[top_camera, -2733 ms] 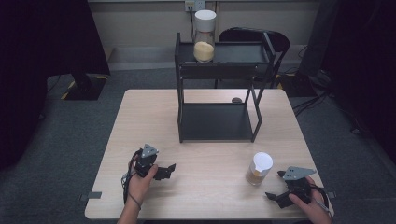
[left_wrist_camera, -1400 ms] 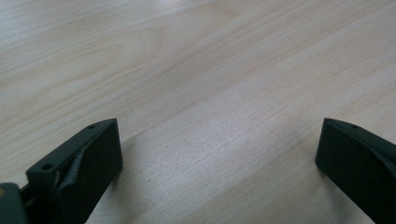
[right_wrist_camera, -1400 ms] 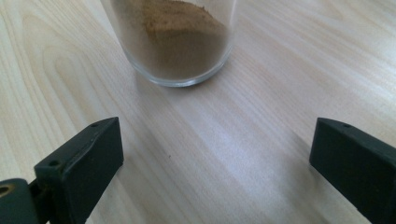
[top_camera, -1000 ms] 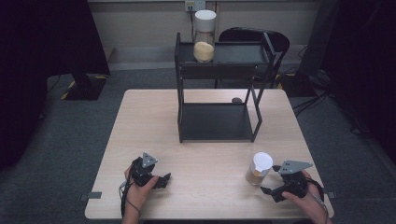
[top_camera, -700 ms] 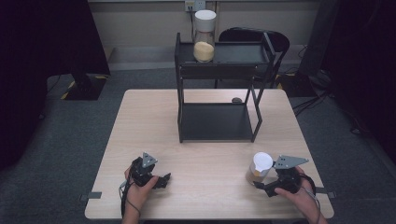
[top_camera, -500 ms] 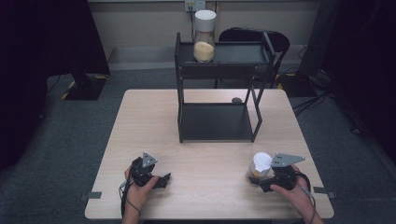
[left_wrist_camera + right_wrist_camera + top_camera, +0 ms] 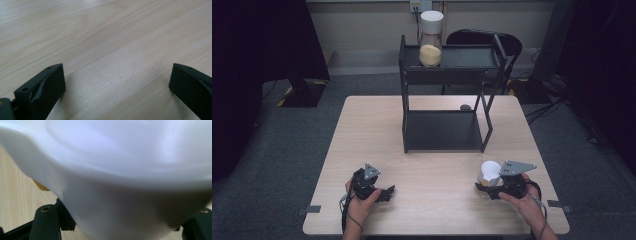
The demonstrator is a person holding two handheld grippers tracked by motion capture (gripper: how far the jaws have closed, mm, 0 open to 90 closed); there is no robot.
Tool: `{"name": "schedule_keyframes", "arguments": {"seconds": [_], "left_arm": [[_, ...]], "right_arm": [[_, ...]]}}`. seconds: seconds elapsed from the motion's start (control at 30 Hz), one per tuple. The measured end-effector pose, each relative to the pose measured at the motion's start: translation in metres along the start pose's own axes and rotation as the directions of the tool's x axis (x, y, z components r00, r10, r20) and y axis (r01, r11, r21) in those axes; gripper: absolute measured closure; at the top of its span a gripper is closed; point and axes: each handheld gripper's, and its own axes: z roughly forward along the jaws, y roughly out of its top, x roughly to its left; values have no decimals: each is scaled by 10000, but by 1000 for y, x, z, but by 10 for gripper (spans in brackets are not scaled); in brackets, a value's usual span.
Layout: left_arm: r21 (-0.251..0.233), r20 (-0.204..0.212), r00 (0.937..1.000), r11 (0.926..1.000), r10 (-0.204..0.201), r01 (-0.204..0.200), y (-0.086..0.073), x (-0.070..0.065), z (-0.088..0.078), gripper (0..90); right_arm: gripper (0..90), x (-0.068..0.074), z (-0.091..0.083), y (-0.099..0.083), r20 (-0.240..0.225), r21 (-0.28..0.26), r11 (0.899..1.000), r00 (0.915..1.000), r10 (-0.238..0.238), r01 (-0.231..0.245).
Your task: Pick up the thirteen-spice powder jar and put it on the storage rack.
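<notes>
A small jar with a white lid (image 7: 490, 171) and yellowish contents stands near the table's front right. My right gripper (image 7: 486, 189) is shut on it low on its body, and its jaws have just been closing around it. In the right gripper view the white lid (image 7: 125, 157) looms close above the two black jaws. A sliver of yellow shows at its left. My left gripper (image 7: 388, 192) rests at the front left of the table. Its jaws stand wide open over bare wood (image 7: 117, 82), with nothing between them.
A black two-level rack (image 7: 447, 75) stands at the back middle of the wooden table (image 7: 372, 130). A taller jar with a white lid (image 7: 431, 40) sits on its top shelf. A small dark object (image 7: 465, 106) lies behind the rack, and a chair (image 7: 484, 37) stands beyond it.
My right gripper slid left up to the jar and its jaws closed on it. The left gripper has held still over the last second.
</notes>
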Motion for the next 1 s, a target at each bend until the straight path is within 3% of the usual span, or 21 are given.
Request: {"name": "schedule_keyframes", "arguments": {"seconds": [0.2,0.73,1.0], "left_arm": [[-2,0,10000,10000,-3,3,0,0,0,0],[-5,-3,10000,10000,-3,3,0,0,0,0],[-6,-4,10000,10000,-5,5,0,0,0,0]], "right_arm": [[306,-7,6,15,-114,-62,9999,9999,83,-84],[306,-21,19,84,-35,-3,10000,10000,29,-29],[306,-30,26,110,75,-53,9999,9999,131,-131]]}}
